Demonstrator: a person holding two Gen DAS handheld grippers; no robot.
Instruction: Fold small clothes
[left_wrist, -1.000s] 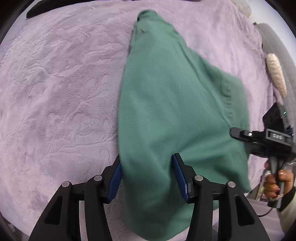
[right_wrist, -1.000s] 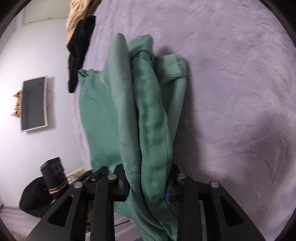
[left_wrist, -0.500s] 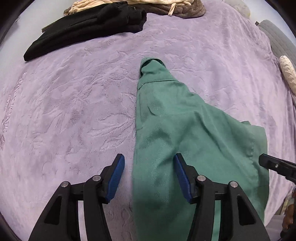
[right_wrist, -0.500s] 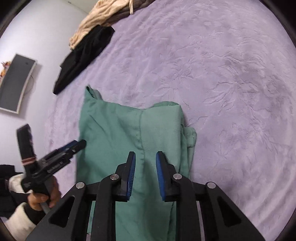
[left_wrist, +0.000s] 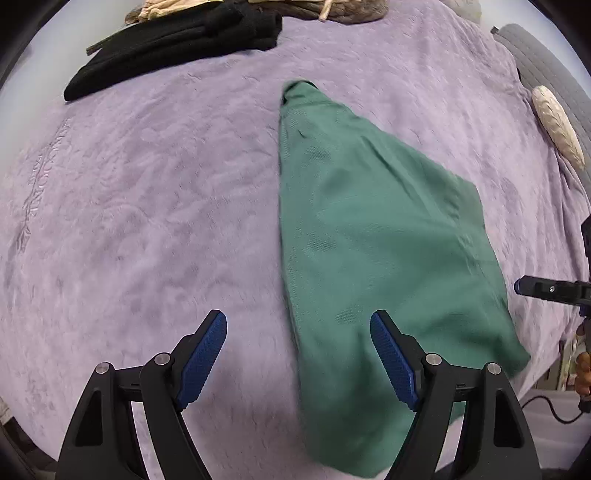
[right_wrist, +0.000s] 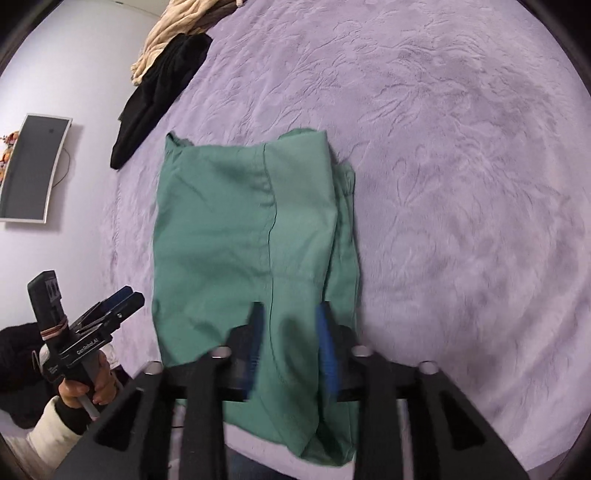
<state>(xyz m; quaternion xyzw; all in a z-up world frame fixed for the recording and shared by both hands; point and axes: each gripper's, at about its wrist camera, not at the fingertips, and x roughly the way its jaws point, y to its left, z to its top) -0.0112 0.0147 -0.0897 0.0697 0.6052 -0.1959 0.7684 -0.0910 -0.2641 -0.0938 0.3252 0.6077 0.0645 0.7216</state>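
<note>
Garment (left_wrist: 373, 236) on bedspread (left_wrist: 147, 206)

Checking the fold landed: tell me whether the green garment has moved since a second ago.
Yes. The green garment has dropped out of both grippers onto the purple blanket and lies flat there, short of the black clothes.

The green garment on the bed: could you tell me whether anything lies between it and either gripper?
Nothing visible does. The green garment lies flat on the purple blanket, directly below the left gripper and right gripper, whose jaws are opening. The black clothes lie well beyond it.
</note>
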